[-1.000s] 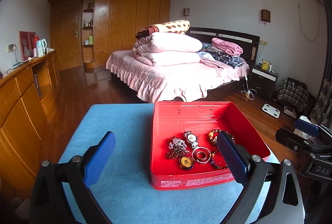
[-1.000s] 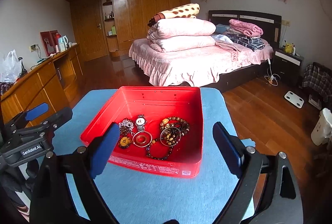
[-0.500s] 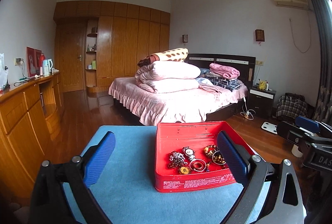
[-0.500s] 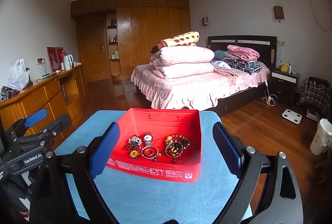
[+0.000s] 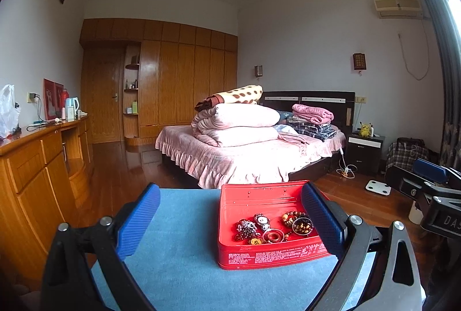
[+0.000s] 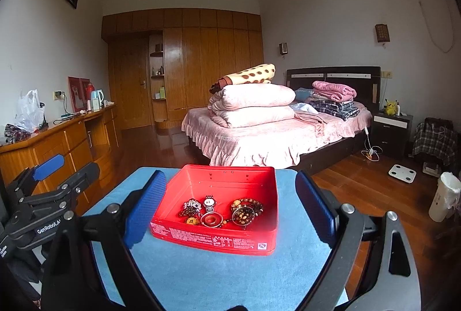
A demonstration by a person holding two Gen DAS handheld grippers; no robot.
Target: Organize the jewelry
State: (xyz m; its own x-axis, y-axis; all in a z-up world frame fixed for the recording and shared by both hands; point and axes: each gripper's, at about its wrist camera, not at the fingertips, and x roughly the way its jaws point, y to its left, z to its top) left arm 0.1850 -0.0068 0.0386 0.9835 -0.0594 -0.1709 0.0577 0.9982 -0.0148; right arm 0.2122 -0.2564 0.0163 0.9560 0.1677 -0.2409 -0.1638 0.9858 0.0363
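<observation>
A red metal tin (image 5: 270,254) (image 6: 213,239) sits on a blue-covered table (image 5: 178,276) (image 6: 219,276). Inside lie a wristwatch (image 5: 261,220) (image 6: 209,202), a dark beaded cluster (image 5: 246,227) (image 6: 191,205), a red ring (image 5: 272,236) (image 6: 211,220), a yellow charm (image 5: 255,241) (image 6: 191,221) and brown bead bracelets (image 5: 299,221) (image 6: 247,208). My left gripper (image 5: 230,220) is open, held back from the tin's left front, its blue pads empty. My right gripper (image 6: 230,205) is open too, facing the tin from the near side with nothing between its fingers. Each gripper shows at the edge of the other's view.
A wooden sideboard (image 5: 37,167) runs along the left with a kettle and a plastic bag. Beyond the table is a bed (image 5: 253,149) piled with folded quilts. A nightstand (image 6: 391,132), a floor scale (image 6: 402,174) and a white bin (image 6: 443,197) stand at the right.
Both grippers have drawn back from the tin and tipped upward, so the tin looks smaller and lower and more wall and ceiling show. Jaws stayed open; the jewelry has not moved.
</observation>
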